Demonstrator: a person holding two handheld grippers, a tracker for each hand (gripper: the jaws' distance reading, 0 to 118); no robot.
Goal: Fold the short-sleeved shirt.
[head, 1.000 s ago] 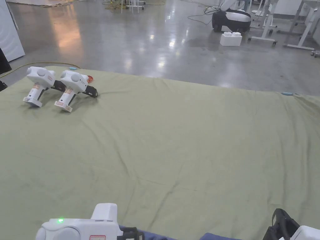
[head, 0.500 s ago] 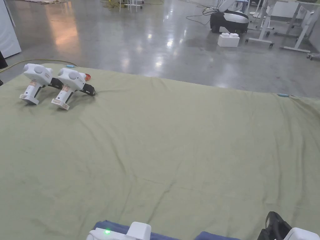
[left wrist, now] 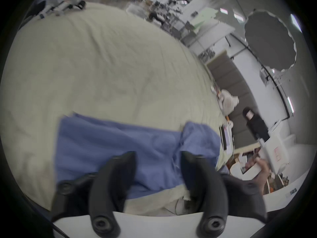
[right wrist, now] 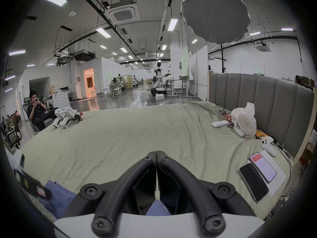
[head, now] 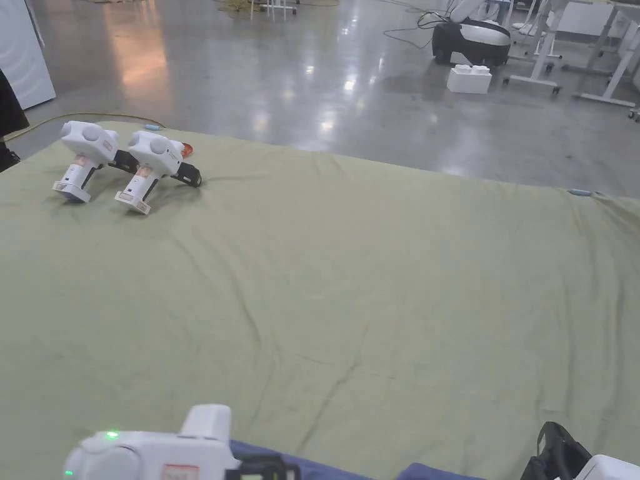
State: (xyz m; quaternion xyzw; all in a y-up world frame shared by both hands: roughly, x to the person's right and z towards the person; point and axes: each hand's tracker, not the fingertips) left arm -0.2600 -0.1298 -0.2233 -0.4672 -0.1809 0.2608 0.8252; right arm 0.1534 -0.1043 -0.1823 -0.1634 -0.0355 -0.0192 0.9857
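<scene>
A blue short-sleeved shirt point(left wrist: 111, 143) lies crumpled on the green bedsheet point(head: 350, 269) at the near edge of the bed, and a strip of it shows at the bottom of the head view point(head: 328, 469). My left gripper point(left wrist: 157, 162) hovers just above the shirt, open, with blue cloth showing between its jaws but not pinched. Its white body with a green light sits at the bottom left of the head view point(head: 275, 467). My right gripper point(right wrist: 156, 153) is shut with its jaws pressed together and nothing between them. Blue cloth point(right wrist: 56, 195) lies below and to its left.
Two spare white grippers point(head: 125, 165) rest at the far left of the bed. Near the grey headboard point(right wrist: 257, 95) lie two phones point(right wrist: 257, 173), a white controller point(right wrist: 268, 144) and a white plastic bag point(right wrist: 243, 121). A person point(right wrist: 36, 111) sits beyond the bed's left side.
The left gripper's body has come back up and to the left in the head view after dipping low half a second ago. The right gripper stays at the bottom right. The camera shifted slightly.
</scene>
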